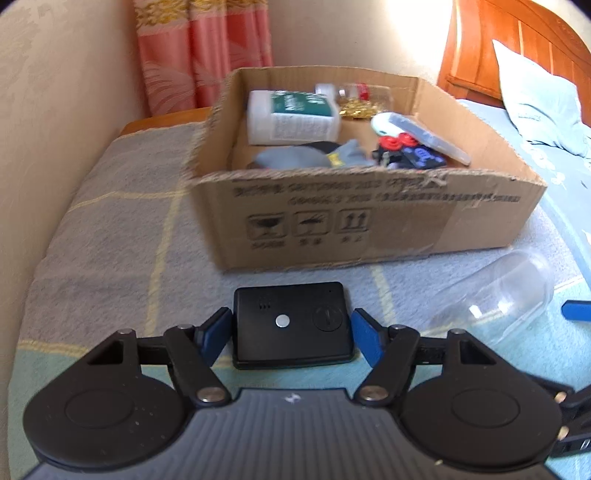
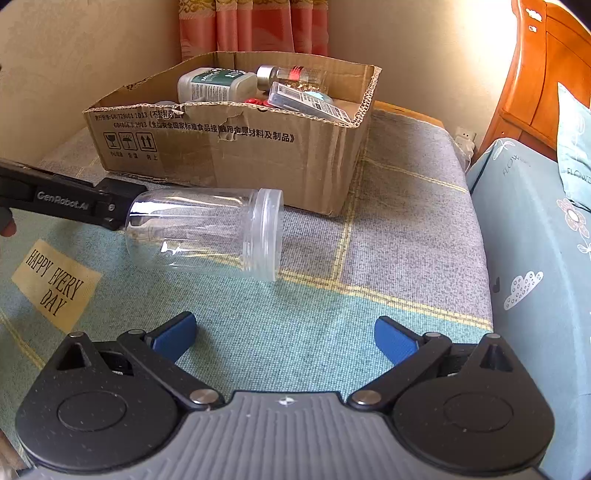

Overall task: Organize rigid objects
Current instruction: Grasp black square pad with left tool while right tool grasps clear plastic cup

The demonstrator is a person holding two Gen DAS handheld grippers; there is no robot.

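Note:
A flat black device [image 1: 291,314] with a small silver button lies on the checked blanket just in front of the cardboard box [image 1: 369,177]. My left gripper [image 1: 291,332] is shut on it, one blue pad against each short side. A clear plastic jar [image 2: 207,232] lies on its side, lid to the right, in front of the box [image 2: 258,122]; it also shows at the right of the left wrist view, where the jar [image 1: 495,306] is blurred. My right gripper [image 2: 284,332] stands open over bare blanket, a short way back from the jar, with nothing between its fingers.
The box holds a white bottle with a green label [image 1: 291,116], a small glass bottle [image 2: 295,75], a clear flat case [image 2: 310,101], red pieces and grey cloth. A beige wall stands at the left, pink curtains [image 2: 255,26] behind. A bed with a wooden headboard [image 2: 546,85] borders the right.

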